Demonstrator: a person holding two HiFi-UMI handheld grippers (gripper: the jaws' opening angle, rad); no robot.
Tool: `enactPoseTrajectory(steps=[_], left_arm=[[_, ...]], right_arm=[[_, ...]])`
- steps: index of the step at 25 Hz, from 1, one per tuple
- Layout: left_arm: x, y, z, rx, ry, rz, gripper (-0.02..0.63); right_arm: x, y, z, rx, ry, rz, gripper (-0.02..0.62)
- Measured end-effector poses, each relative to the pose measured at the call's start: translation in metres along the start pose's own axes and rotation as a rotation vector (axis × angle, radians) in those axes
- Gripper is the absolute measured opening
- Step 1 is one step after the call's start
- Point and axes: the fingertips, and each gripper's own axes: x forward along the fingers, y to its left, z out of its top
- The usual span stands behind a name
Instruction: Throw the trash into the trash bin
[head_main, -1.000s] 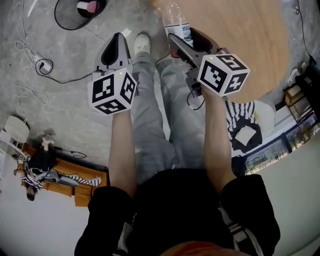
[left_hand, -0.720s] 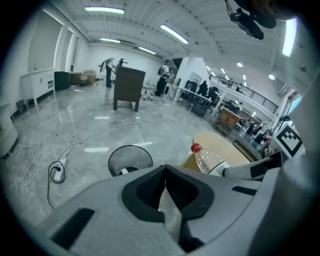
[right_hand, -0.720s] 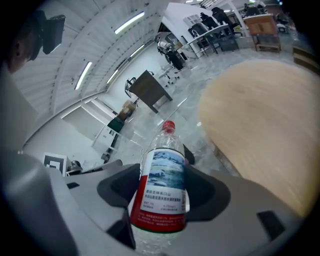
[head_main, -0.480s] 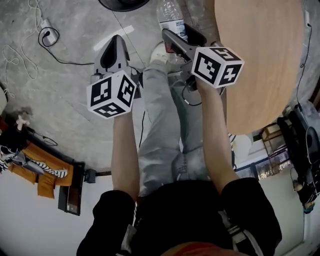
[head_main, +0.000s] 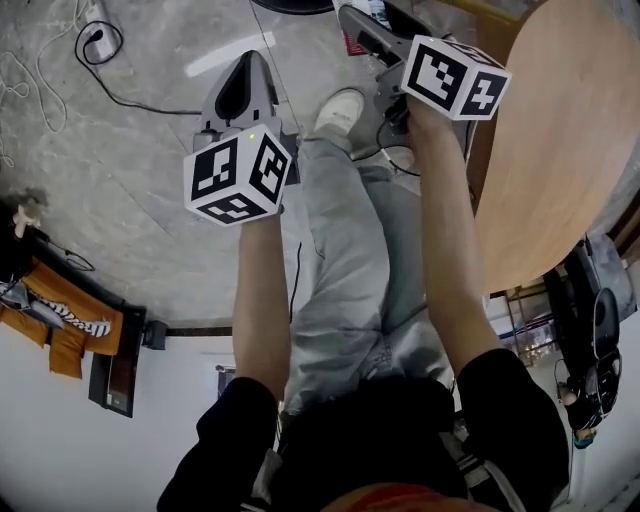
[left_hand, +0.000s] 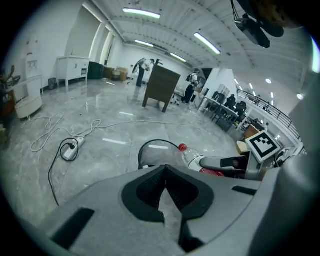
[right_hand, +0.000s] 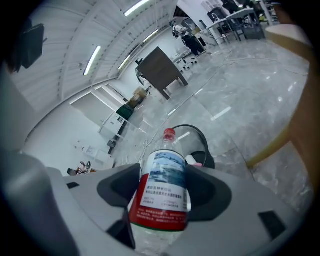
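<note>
My right gripper (right_hand: 165, 192) is shut on a clear plastic bottle (right_hand: 164, 185) with a red cap and a red and white label. The bottle points toward the black wire-rimmed trash bin (right_hand: 200, 142), which has something pink inside. In the head view the right gripper (head_main: 365, 25) is at the top edge, and only a sliver of the bin (head_main: 290, 5) shows beyond it. My left gripper (head_main: 243, 95) is beside it to the left, shut and holding nothing. The left gripper view shows the bin (left_hand: 150, 148) on the floor ahead and the bottle (left_hand: 192, 157) beside it.
A round wooden table (head_main: 560, 150) fills the right side. A power strip with cables (head_main: 95, 40) lies on the grey floor at left. The person's legs and a white shoe (head_main: 340, 108) are below the grippers. A dark cabinet (left_hand: 161, 90) stands far off.
Both grippers have moved forward toward the bin, and the right one with the bottle is now at the top edge. The table has shifted further right in view.
</note>
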Motion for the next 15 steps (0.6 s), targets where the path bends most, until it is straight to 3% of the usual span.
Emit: enactPoseTrajectory(steps=[6, 15], left_arm=[[0.026, 0.024, -0.025, -0.004, 0.018, 0.013, 0.009], [0.008, -0.001, -0.013, 0.012, 0.034, -0.006, 0.008]], right_arm=[[0.051, -0.028, 0.014, 0.034, -0.088, -0.007, 0.258], [0.003, -0.017, 0.025, 0.005, -0.096, 0.003, 0.251]])
